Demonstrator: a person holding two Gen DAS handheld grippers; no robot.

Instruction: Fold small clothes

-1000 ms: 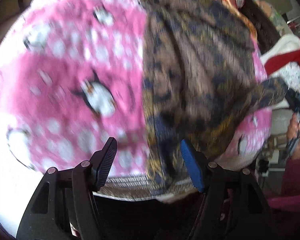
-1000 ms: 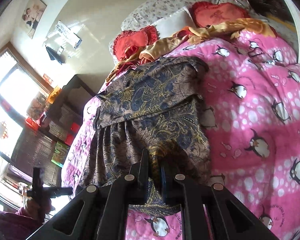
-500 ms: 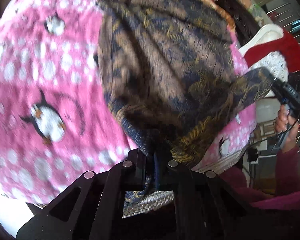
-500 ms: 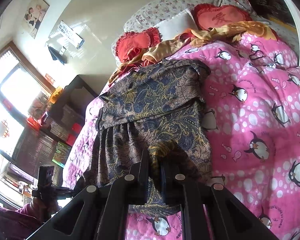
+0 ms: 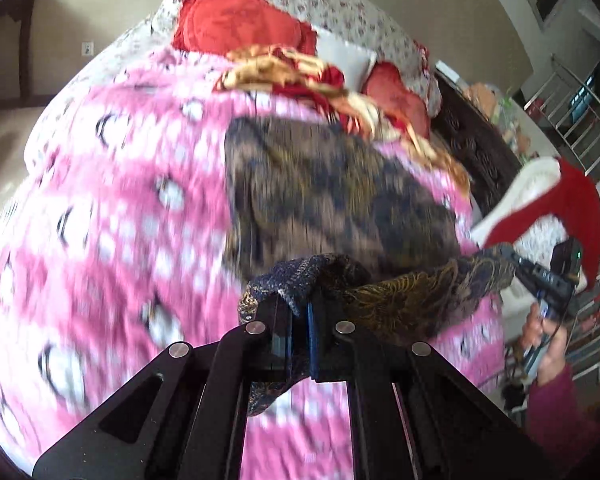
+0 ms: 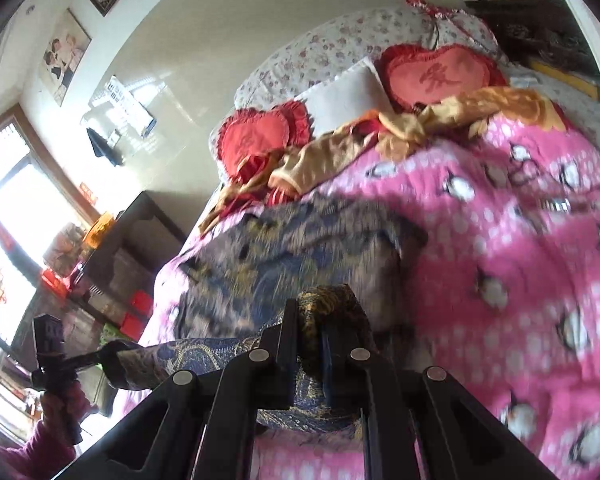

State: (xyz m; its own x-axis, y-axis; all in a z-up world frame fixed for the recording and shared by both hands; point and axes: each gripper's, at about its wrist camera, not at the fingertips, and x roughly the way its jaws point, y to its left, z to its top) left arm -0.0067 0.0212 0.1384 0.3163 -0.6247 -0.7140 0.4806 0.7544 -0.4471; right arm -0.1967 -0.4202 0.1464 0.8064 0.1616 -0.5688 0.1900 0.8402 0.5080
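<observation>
Because the fold needs a taut hem, the left gripper (image 5: 300, 312) and right gripper (image 6: 310, 316) are each pinching a corner of the patterned garment (image 5: 332, 196) above the bed (image 5: 112, 208).

I see daylight blowing out the window (image 6: 4, 248) at left; the pink blanket (image 5: 112, 240) smears with motion blur, edges bowed.
</observation>
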